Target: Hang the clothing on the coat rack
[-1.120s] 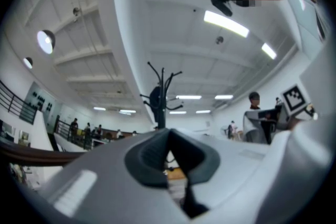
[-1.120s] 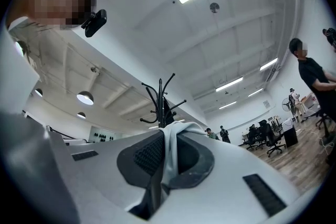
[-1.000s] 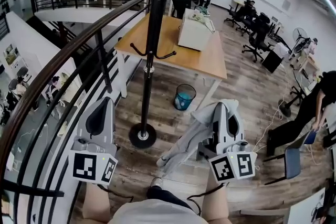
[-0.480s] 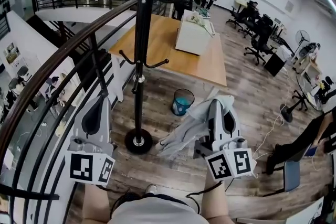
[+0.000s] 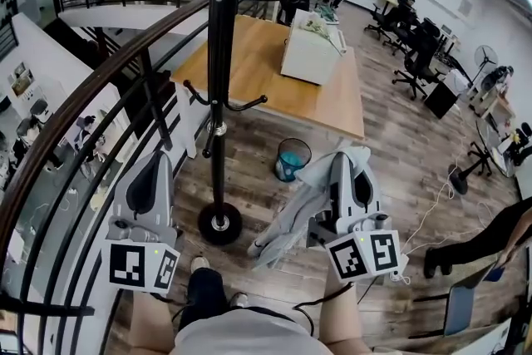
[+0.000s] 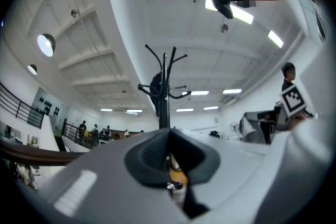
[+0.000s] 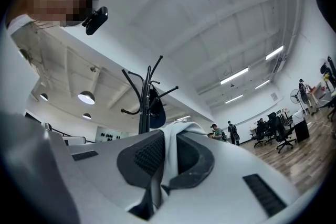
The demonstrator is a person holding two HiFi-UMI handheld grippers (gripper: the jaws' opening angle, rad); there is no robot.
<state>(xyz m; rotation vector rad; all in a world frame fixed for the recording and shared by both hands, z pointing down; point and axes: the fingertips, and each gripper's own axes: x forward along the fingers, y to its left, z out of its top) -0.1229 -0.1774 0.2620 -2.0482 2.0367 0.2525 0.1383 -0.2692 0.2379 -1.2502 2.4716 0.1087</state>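
Open-plan office hall, white walls and ceiling with strip lights; floor (image 5: 391,137) of grey-brown wood planks, matt, with loose white cable on it. Railing (image 5: 91,96): a curved dark rail on black metal balusters, bordering a drop to a lower level at left. Table (image 5: 266,71): rectangular pale wood top on white legs, bearing a white box (image 5: 312,54). Office chairs (image 5: 416,54): black, grouped at the far right. Coat rack (image 5: 218,54): a black metal pole with curved hooks at two heights, standing on a round disc base between railing and table. Clothing (image 5: 291,208): light grey soft fabric, creased, hanging from the right gripper (image 5: 341,158) and trailing down just right of the rack's base, apart from the rack. That gripper's dark ribbed pads are clamped on a fold of the cloth. Left gripper (image 5: 160,158): grey shell, jaws pressed together with nothing between them, held near the railing. Waste bin (image 5: 291,158): small, round, blue, beside the table.
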